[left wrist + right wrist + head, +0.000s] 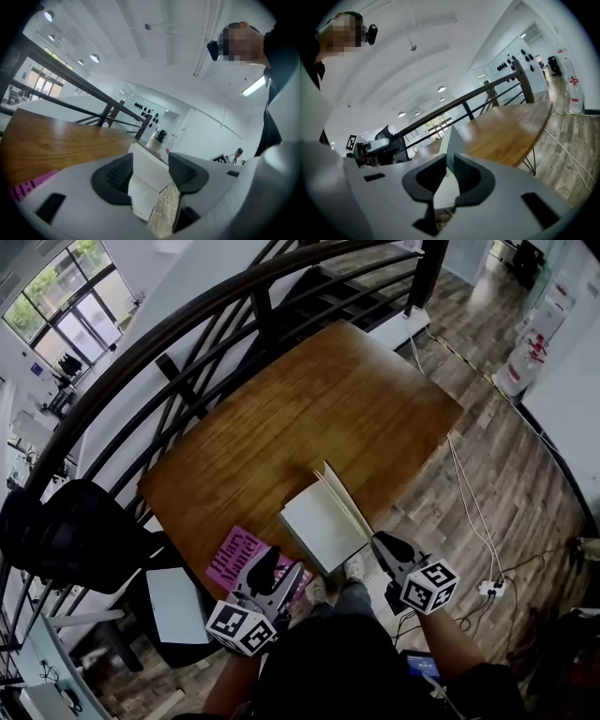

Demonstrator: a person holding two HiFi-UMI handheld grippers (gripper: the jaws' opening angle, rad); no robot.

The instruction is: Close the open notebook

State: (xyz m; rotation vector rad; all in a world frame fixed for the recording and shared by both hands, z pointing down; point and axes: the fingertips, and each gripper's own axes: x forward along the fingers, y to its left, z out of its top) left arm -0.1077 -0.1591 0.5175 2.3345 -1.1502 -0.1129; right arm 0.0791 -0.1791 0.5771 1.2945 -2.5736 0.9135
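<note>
Right gripper [381, 543] is pinching the notebook's [317, 523] raised cover [343, 499]. It is best swinging it left over the pages, while left gripper [267, 564] is hovering open.

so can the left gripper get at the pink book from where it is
Probably yes: the left gripper is right by the pink book at the table edge, jaws open and empty, with nothing in the way; it just points past it now.

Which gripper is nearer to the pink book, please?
Left. The left gripper hovers over the pink book; the right gripper is on the far side of the notebook.
</note>
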